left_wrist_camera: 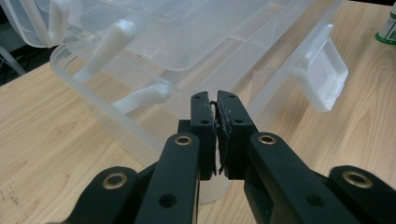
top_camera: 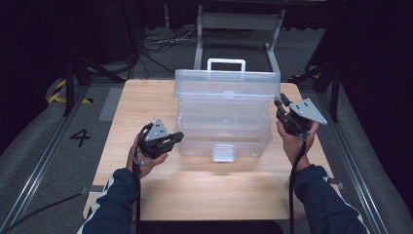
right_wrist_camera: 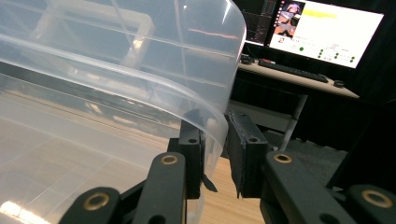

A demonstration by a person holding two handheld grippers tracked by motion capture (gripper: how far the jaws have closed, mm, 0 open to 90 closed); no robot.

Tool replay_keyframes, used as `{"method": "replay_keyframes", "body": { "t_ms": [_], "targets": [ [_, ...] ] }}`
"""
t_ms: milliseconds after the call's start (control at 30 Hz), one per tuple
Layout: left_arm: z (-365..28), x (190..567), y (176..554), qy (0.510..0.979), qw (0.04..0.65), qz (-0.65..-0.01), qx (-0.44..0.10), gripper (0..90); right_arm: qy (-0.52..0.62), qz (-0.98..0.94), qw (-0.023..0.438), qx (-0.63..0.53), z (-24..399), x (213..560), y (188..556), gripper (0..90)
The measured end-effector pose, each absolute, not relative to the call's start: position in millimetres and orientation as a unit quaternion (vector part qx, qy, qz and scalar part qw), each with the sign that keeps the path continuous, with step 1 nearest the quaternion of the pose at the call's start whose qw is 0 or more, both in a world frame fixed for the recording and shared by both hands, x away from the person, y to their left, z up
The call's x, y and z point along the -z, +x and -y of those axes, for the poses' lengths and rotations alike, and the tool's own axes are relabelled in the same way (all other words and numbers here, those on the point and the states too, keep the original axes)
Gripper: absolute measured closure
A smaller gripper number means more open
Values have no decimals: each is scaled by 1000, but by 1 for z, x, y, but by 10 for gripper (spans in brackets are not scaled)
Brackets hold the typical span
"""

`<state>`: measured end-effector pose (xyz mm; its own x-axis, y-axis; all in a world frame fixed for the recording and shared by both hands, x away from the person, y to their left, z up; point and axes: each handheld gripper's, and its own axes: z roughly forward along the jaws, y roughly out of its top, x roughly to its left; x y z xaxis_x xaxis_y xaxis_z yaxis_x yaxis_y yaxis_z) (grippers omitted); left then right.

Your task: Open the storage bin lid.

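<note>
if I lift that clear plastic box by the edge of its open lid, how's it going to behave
The clear box looks thin-walled and empty, so probably light. Its lid curves at the rim between the right tool jaws, so it likely flexes. The smooth plastic may slip, and the lid could swing on its hinge.

Storage box (top_camera: pixel 221 117): clear, colourless plastic; handle (top_camera: pixel 226 64) and front latch (top_camera: pixel 223 152) milky white. Table (top_camera: pixel 146 107): pale wood grain. Grippers: black jaws, brass-coloured rivets, grey plates. Sleeves (top_camera: pixel 117 200): navy, white stripe.
</note>
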<state>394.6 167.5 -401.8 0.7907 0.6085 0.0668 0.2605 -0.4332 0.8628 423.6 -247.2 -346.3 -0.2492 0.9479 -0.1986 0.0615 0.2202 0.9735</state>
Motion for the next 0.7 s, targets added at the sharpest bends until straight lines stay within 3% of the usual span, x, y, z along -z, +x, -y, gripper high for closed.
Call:
{"method": "replay_keyframes", "body": {
  "t_ms": [700],
  "targets": [
    [-167, 404, 400, 825, 467, -264, -178, 880, 433, -609, 496, -442, 232, 325, 458, 843]
  ]
}}
